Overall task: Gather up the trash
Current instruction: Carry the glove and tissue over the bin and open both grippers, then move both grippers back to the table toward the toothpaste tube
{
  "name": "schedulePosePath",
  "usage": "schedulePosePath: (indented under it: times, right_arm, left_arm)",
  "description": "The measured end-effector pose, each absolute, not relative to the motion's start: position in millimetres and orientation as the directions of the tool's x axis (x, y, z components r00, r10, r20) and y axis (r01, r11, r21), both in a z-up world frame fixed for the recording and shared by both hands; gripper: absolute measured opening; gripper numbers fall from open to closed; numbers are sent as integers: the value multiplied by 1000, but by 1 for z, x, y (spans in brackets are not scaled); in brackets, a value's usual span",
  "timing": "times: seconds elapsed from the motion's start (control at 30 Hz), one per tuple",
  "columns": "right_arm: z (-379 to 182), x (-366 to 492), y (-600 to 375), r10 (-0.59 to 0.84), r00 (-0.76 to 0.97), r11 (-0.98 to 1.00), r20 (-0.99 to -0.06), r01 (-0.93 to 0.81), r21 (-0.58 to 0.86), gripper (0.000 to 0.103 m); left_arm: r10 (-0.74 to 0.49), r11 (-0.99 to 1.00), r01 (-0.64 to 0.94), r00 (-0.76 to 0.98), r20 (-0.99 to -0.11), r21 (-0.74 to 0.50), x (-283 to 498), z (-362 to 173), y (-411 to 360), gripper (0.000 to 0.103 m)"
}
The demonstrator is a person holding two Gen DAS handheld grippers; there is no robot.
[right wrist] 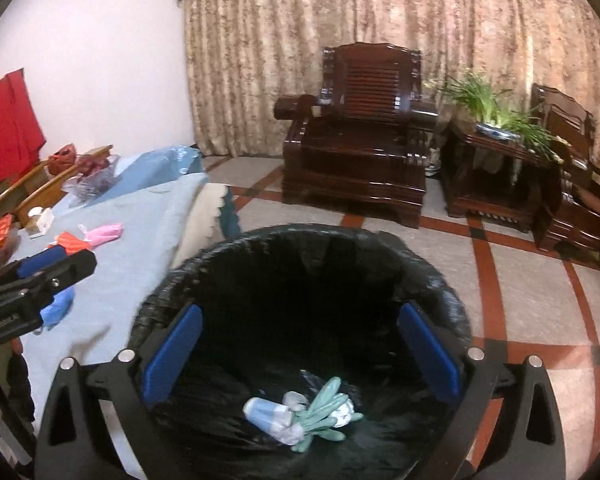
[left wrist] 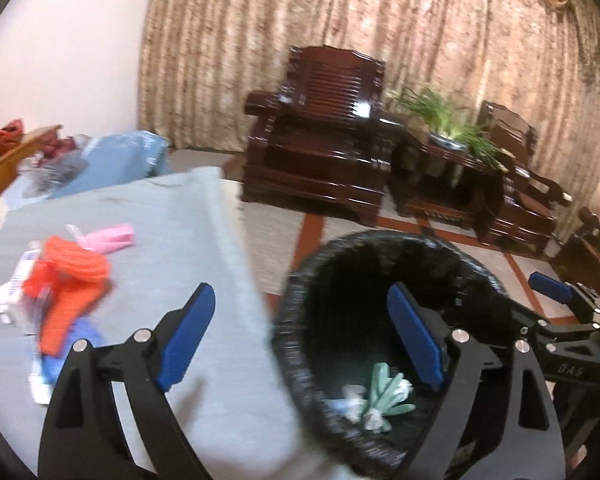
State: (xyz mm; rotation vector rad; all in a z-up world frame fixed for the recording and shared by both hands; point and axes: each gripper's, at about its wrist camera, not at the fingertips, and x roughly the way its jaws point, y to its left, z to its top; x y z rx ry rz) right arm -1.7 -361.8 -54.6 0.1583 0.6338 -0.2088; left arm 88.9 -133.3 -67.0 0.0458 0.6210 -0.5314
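Note:
A bin lined with a black bag [left wrist: 384, 240] [right wrist: 300, 236] stands beside the cloth-covered table [left wrist: 172, 232] [right wrist: 140, 248]. At its bottom lie a green glove [left wrist: 388, 392] [right wrist: 324, 408] and pale blue and white scraps [right wrist: 268, 416]. My right gripper [right wrist: 300, 312] is open over the bin's mouth with nothing between its blue pads. My left gripper [left wrist: 300, 292] is open too, straddling the table's edge and the bin's rim, empty. On the table lie an orange piece [left wrist: 72, 272] [right wrist: 70, 238], a pink piece [left wrist: 108, 236] [right wrist: 104, 234], a blue piece [left wrist: 84, 336] [right wrist: 58, 306] and a white wrapper [left wrist: 14, 288].
A dark wooden armchair [right wrist: 356, 140], a side table with a green plant [right wrist: 496, 120] and a second armchair [right wrist: 576, 200] stand before the curtain. The tiled floor [right wrist: 532, 304] has red lines. Behind the table, a wooden chair [right wrist: 40, 188] holds bags and a blue bundle [right wrist: 160, 164].

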Motion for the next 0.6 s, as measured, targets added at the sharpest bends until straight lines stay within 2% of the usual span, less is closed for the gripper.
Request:
schedulePosePath:
  times: [0.23,0.6]
  right_arm:
    - [-45,23,-306,-39,818,992,-573,99,75,97]
    - [-44,67,-216,131,830,991,-542,-99,88,97]
  left_arm:
    - [-292,944,327,787,-543,-33,85,-58,-59,86]
    - [-73,996,93,813,-578,6,93,-74,38,83]
